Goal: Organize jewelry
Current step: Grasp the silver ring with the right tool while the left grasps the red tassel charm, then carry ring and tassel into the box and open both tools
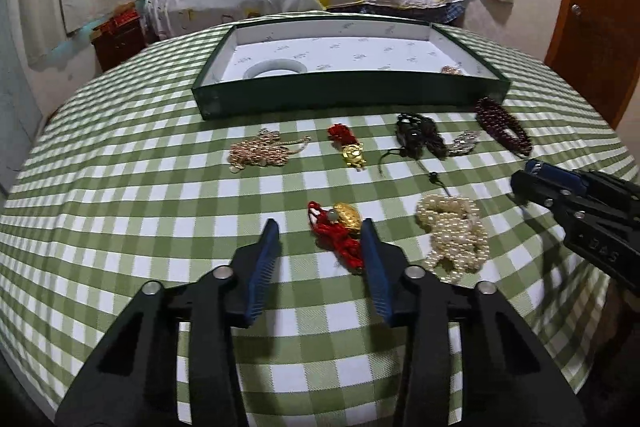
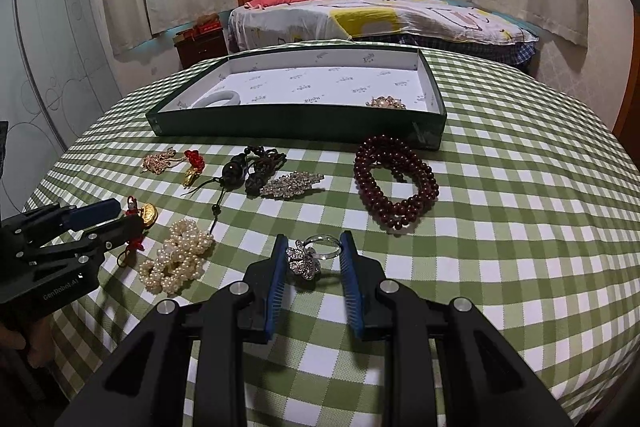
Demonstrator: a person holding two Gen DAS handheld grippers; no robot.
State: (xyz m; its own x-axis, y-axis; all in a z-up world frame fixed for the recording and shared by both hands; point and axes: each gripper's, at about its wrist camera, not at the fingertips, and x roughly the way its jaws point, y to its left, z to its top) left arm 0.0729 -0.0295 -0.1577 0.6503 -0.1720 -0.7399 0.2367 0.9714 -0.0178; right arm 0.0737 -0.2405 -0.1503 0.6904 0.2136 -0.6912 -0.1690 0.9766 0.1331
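A green tray (image 1: 340,95) (image 2: 280,125) with a white lining holds a white bangle (image 1: 276,69) (image 2: 218,99) and a small gold beaded piece (image 2: 386,103). Jewelry lies on the checked cloth in front of it. My left gripper (image 1: 320,231) is open just above a red-cord gold charm (image 1: 340,227) (image 2: 140,217), which lies by the right finger. My right gripper (image 2: 314,247) is open around a crystal ring (image 2: 310,255) on the cloth. A pearl strand (image 1: 454,233) (image 2: 178,255) lies between the two grippers.
Nearer the tray lie a gold chain (image 1: 260,151), a second red-and-gold charm (image 1: 348,147), black beads (image 1: 420,137), a crystal brooch (image 2: 290,183) and a dark red bead bracelet (image 2: 394,183). A bed (image 2: 380,15) stands behind the table.
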